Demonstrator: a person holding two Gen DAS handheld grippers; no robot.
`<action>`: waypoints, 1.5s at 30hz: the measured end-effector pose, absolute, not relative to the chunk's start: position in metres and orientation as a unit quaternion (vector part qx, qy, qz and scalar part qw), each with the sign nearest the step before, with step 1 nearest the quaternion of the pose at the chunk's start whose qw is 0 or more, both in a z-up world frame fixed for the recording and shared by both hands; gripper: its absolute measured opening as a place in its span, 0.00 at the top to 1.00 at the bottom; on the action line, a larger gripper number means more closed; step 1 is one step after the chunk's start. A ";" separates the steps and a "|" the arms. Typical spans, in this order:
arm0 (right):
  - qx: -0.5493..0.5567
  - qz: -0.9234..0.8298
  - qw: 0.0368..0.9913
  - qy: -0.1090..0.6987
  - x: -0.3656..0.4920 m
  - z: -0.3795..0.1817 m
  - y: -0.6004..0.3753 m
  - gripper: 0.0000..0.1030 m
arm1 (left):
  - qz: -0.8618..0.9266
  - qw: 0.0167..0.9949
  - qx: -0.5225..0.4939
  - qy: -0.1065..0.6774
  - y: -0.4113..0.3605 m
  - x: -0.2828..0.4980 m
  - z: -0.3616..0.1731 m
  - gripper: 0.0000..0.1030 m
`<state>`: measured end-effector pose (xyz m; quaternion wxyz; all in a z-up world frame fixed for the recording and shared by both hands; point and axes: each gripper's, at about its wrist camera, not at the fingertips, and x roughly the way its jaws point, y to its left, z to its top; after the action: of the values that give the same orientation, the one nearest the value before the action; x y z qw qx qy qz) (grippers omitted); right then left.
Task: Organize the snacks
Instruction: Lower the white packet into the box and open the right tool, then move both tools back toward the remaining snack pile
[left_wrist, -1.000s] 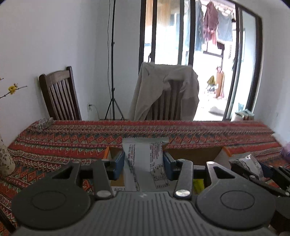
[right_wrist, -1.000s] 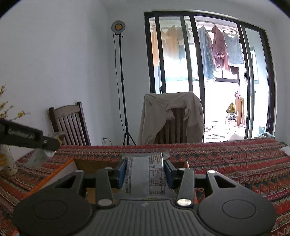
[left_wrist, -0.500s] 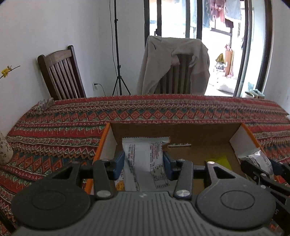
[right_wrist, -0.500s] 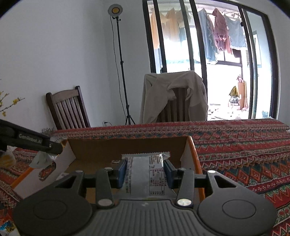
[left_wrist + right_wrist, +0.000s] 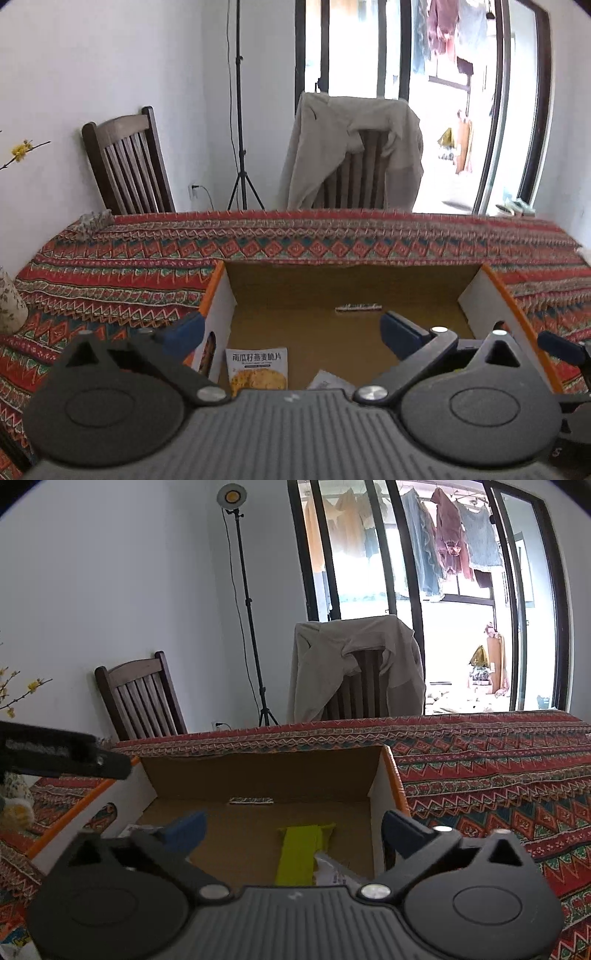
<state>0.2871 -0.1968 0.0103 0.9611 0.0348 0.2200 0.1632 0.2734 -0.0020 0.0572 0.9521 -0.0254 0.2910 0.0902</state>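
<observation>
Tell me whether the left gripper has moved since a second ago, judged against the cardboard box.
Yes. The left gripper has come down over the cardboard box: only the box's rim showed earlier, now its floor fills the view. Its jaws are opening, nothing between them.

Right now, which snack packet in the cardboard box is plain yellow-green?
The yellow-green packet near the box's right wall; the white packet with printed characters and a food photo lies near the left wall.
</observation>
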 end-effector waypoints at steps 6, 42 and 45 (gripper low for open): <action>0.037 0.159 0.962 0.217 0.284 0.012 -0.200 0.00 | 0.099 0.956 -0.046 0.273 0.006 0.263 0.061 0.00; -0.010 0.165 0.971 0.176 0.139 0.051 -0.218 0.00 | 0.029 0.981 -0.078 0.175 0.011 0.089 0.079 0.00; -0.012 0.168 0.969 0.182 0.128 0.046 -0.220 0.00 | 0.027 0.979 -0.086 0.182 0.012 0.077 0.070 0.00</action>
<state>0.1280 -0.2201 0.0455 0.9687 -0.0123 0.1822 0.1681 0.0775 0.0123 0.0699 0.9792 -0.0861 0.1817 0.0269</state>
